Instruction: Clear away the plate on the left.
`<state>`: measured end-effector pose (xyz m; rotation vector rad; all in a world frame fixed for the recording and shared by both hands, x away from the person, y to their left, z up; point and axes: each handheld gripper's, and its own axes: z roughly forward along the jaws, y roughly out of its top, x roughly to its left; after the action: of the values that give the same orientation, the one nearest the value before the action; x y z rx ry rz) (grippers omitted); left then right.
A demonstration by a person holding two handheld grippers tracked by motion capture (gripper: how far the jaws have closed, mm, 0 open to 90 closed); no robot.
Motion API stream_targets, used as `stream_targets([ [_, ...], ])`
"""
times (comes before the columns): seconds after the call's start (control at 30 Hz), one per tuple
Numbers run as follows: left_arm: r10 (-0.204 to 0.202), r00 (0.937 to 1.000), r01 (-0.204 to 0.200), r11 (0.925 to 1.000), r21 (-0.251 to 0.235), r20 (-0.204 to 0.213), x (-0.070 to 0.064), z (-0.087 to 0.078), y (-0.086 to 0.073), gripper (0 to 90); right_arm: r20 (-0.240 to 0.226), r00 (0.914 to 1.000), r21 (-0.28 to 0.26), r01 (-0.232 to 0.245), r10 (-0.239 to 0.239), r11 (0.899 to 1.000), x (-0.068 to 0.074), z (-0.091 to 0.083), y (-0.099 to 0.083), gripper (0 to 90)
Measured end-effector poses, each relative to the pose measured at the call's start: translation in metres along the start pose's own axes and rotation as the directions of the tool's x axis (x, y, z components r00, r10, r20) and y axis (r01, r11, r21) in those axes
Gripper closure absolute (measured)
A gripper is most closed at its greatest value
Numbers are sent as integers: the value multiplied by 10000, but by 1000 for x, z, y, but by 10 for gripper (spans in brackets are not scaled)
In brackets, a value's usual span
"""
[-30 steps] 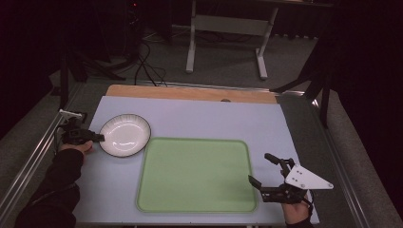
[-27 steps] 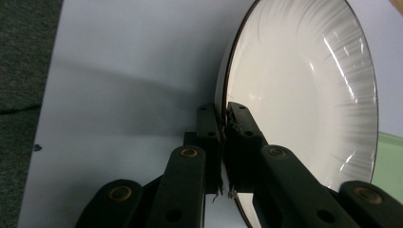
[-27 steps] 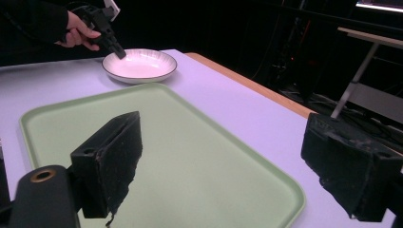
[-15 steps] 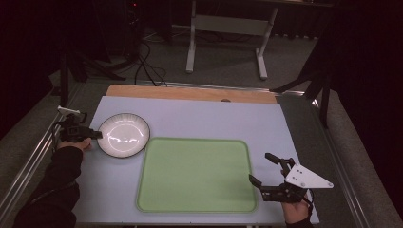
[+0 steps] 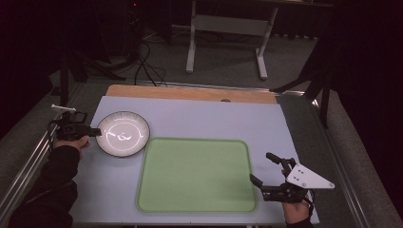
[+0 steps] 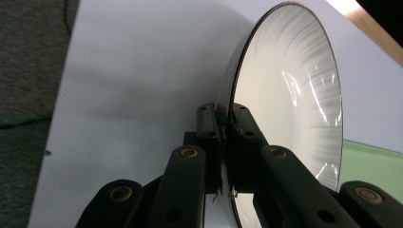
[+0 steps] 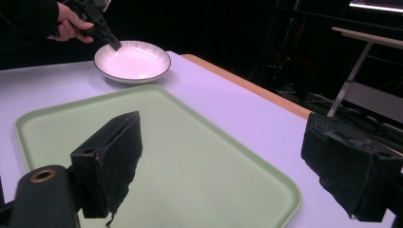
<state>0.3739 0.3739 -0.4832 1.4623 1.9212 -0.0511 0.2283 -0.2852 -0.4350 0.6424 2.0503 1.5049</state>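
Left hand-held gripper (image 5: pixel 95 131) is clamped on the white plate (image 5: pixel 123 133) rim, right hand-held gripper (image 5: pixel 269 171) idle with jaws apart; advise a level lift clearing the green tray (image 5: pixel 197 175) edge.

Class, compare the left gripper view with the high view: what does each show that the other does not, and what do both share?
Left gripper view: the jaws clamped on the white plate's dark rim, seen close up.

High view: the open right gripper beside the tray, the wooden table edge, and a metal stand on the floor beyond.

Both: the plate, green tray, lilac table mat and left gripper.
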Motion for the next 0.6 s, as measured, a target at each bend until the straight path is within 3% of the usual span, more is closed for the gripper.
stream_targets([
  [0.33,466,9976,-468,9989,31,519,-21,-21,5,856,4,10000,64,32,-32,10000,1,1,0,133],
  [0.6,781,9956,-792,9967,190,515,-35,-24,3,854,28,10000,33,79,-79,10000,1,1,1,133],
])
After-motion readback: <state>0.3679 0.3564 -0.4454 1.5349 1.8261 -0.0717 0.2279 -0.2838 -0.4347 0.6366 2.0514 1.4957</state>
